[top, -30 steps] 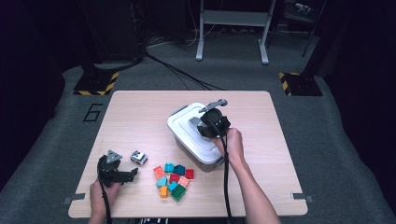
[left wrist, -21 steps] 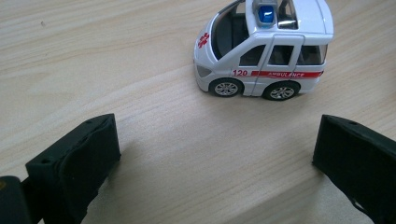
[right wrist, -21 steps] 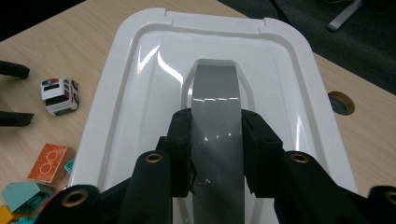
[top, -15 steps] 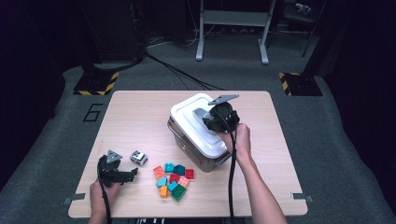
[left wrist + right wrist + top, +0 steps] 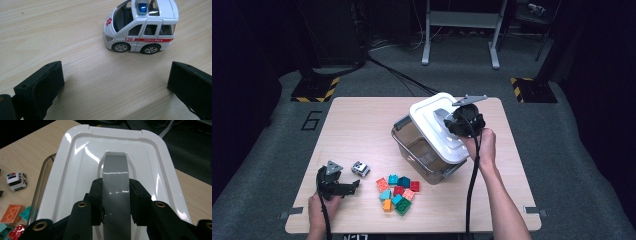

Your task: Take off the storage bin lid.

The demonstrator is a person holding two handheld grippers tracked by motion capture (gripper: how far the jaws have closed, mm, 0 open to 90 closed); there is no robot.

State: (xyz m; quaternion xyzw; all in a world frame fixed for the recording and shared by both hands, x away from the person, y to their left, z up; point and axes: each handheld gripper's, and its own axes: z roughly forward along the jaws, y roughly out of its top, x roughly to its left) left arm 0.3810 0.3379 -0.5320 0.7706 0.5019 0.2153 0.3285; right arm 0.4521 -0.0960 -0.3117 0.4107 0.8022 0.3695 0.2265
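A white lid (image 5: 436,127) (image 5: 75,165) with a grey handle (image 5: 115,185) hangs tilted above a clear plastic box (image 5: 417,150), shifted toward the box's right side. My right gripper (image 5: 454,122) (image 5: 115,195) is shut on that grey handle. A white toy ambulance (image 5: 360,169) (image 5: 141,28) stands on the wooden table (image 5: 357,125) at the front left. Just in front of it my left gripper (image 5: 343,189) (image 5: 115,82) rests low over the table, open, with nothing between its jaws. Several coloured bricks (image 5: 396,192) lie in a heap near the front edge.
The box's left rim is uncovered and it looks empty inside. Bare table lies at the back left and at the far right. Beyond the table are a dark floor, a metal stand (image 5: 459,30) and yellow-black striped blocks (image 5: 314,90).
My right gripper has lifted the lid off the box and carried it up and to the right, tilting it. The left gripper, ambulance and bricks have stayed put.
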